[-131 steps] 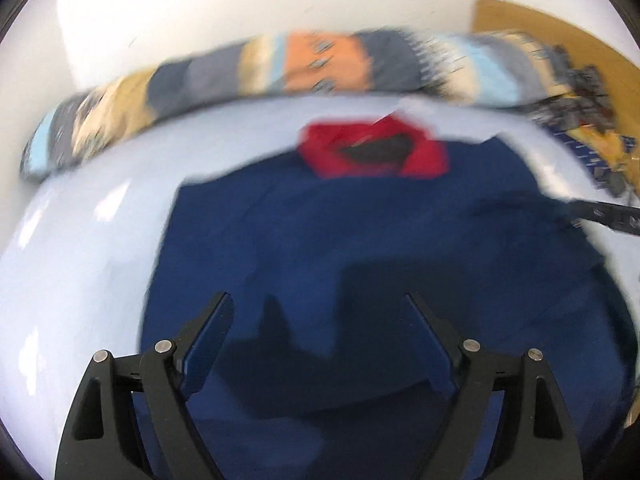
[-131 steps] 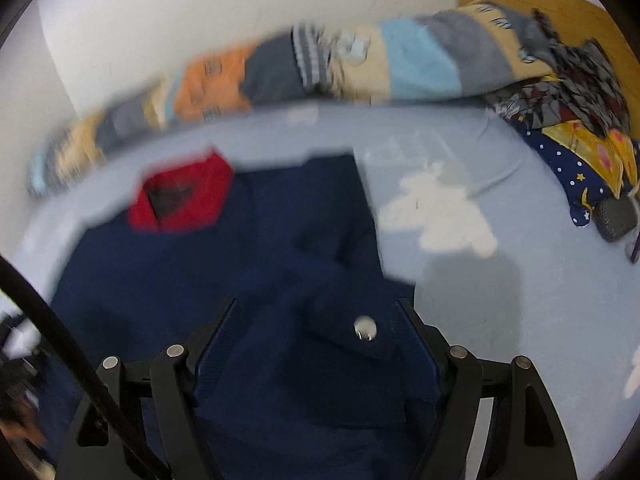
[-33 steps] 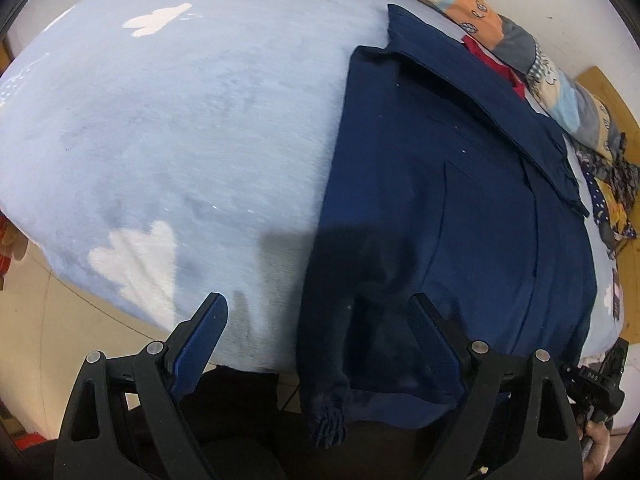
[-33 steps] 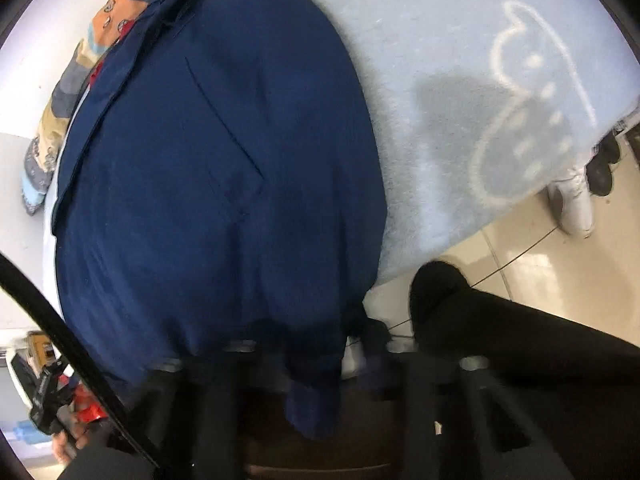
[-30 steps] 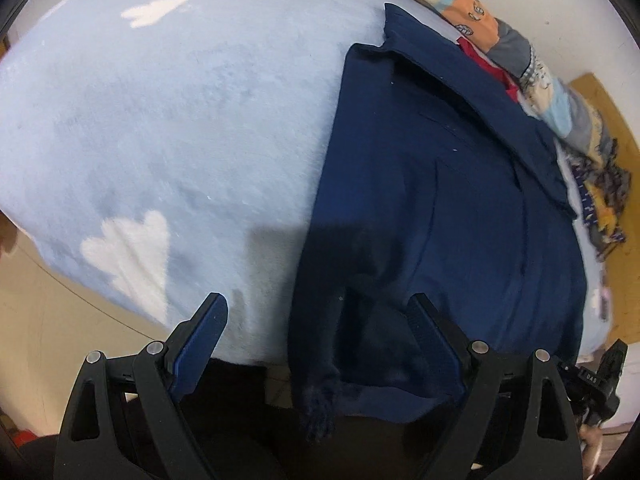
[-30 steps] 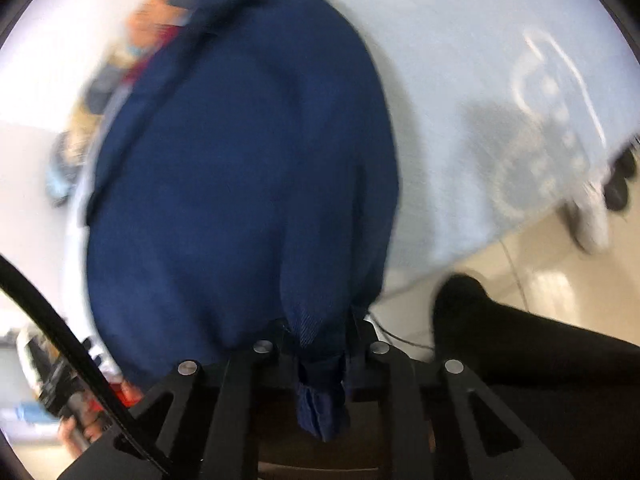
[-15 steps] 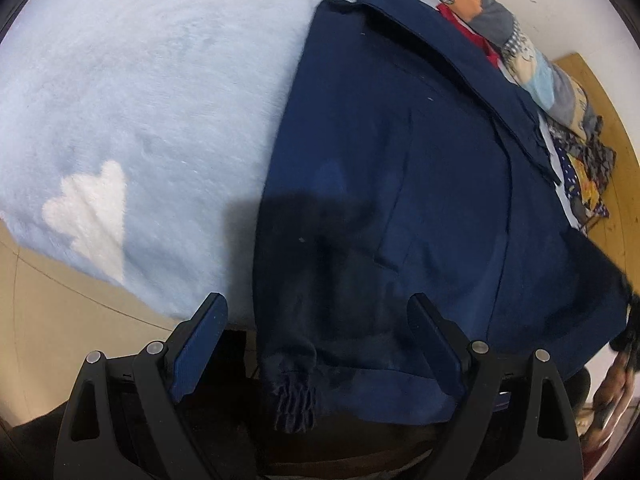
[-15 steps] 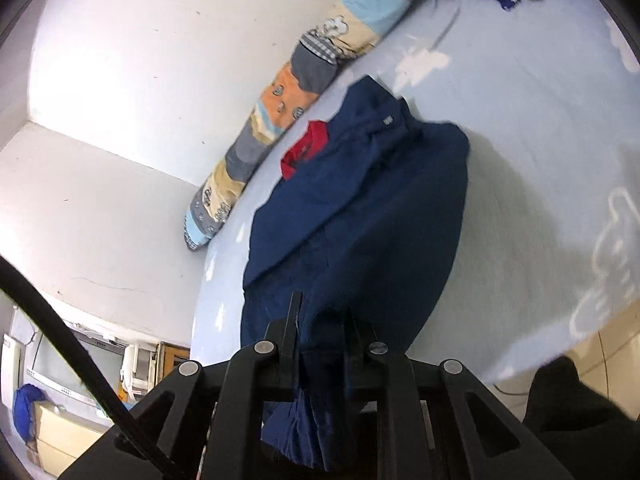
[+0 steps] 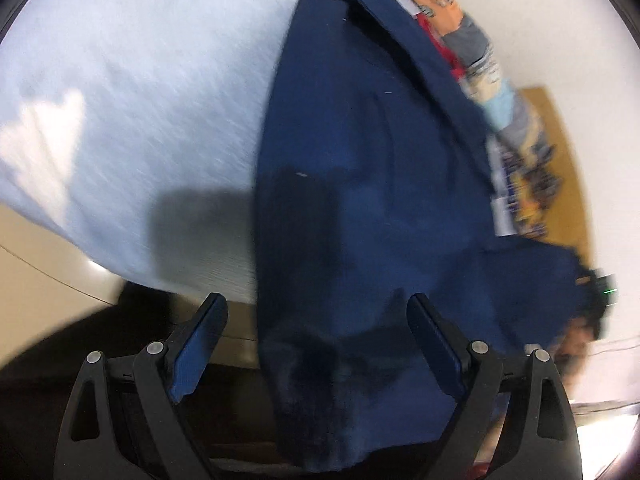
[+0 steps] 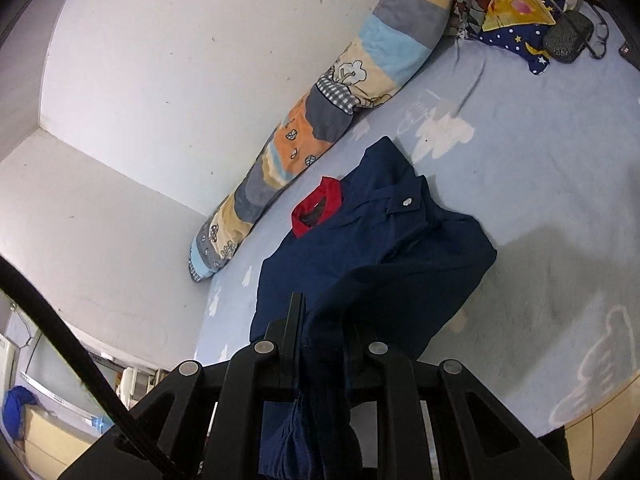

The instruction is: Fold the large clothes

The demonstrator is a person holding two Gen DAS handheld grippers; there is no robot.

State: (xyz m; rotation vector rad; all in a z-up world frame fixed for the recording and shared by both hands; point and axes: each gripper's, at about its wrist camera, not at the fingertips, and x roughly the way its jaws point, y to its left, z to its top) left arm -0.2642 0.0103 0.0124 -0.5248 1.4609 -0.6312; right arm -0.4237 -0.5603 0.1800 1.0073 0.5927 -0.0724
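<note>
A large navy jacket (image 10: 380,248) with a red collar lining (image 10: 316,208) lies on the light blue bed (image 10: 540,200). My right gripper (image 10: 324,320) is shut on the jacket's bottom hem corner and holds it lifted above the bed. In the left wrist view the jacket (image 9: 360,168) hangs over the bed's near edge, and its other hem corner lies between the spread fingers of my left gripper (image 9: 316,312), which is open and not gripping it.
A long patchwork pillow (image 10: 320,128) lies along the white wall. A pile of patterned cloth (image 10: 516,4) and a dark pouch (image 10: 568,36) sit at the bed's far right. The bed edge and floor (image 9: 36,280) are on the left.
My right gripper closed on the hem corner and lifted it up over the bed. My left gripper moved right and closer until the other hem corner came between its fingers.
</note>
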